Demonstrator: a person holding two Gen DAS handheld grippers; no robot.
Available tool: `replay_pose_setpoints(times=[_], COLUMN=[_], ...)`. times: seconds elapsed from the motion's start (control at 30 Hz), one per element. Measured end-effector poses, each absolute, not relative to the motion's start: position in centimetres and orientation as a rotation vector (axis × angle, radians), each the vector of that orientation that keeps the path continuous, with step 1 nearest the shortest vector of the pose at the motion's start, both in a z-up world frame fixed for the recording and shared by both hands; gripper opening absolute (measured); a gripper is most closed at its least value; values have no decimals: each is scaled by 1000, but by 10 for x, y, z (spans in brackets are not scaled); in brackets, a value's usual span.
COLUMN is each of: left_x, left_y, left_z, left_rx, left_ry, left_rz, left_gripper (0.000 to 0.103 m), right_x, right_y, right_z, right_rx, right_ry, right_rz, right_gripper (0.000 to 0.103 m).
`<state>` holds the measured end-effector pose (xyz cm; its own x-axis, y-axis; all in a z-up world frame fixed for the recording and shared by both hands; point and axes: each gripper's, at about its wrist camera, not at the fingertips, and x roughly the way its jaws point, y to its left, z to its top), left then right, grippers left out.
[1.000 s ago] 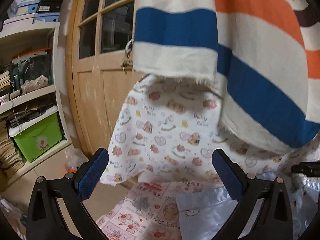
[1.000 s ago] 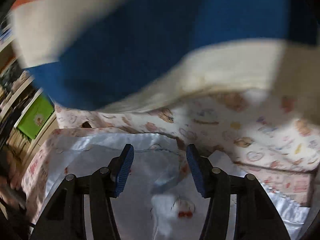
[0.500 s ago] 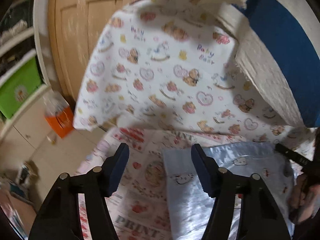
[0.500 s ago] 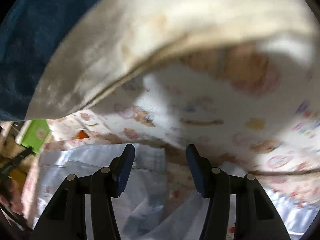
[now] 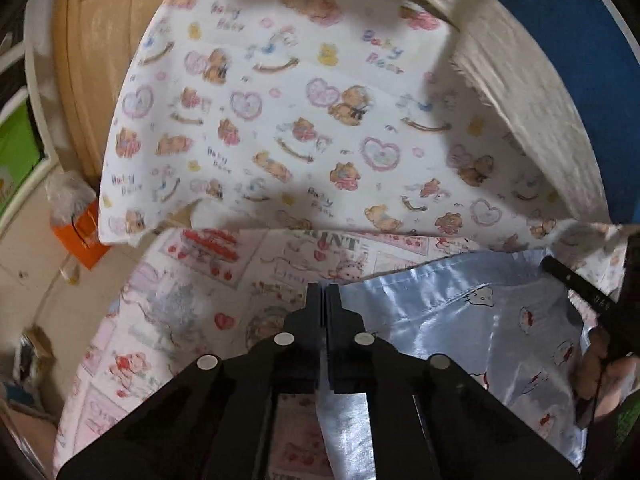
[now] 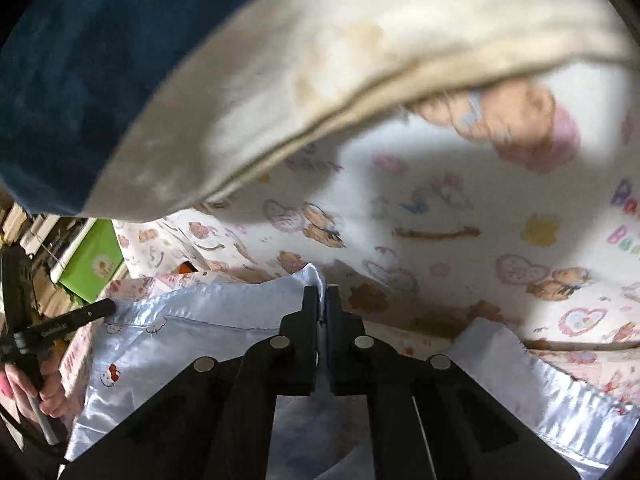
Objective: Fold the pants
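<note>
Now both jaws closed on the pale blue pants [image 5: 460, 320]: left gripper [image 5: 323, 292] pinching one top corner, right gripper [image 6: 322, 294] the other. Held edge runs crosswise between them.

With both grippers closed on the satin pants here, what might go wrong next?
1. The light blue satin pants look slippery; each gripper pinches only a thin edge, so the left gripper or right gripper may lose it.
2. The hanging striped towel and bear-print cloth crowd the space above and could snag during lifting.

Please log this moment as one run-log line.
left gripper: shut on pale blue satin pants edge | right gripper: shut on pants corner | stage: both grasped, fold pending
</note>
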<state>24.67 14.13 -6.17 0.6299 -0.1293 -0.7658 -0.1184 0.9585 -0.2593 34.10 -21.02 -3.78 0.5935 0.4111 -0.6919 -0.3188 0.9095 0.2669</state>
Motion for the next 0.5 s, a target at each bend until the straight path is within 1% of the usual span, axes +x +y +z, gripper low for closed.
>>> replay_pose_setpoints(times=[0.3,0.4,0.5], left_x=[240,243,249], left_y=[156,158,166], left_z=[-34,-33,-39], left_rx=[-117,-33,-18], left_ry=[708,680,696], left_rz=[174,253,285], left_gripper=[1,1,2], right_x=[335,331,333], right_y=[-176,-159,-144], right_z=[-24,-23,-24], right_rx=[65,36,0], right_ry=[856,863,859], right_rz=[452,462,448], right_gripper=[3,3,3])
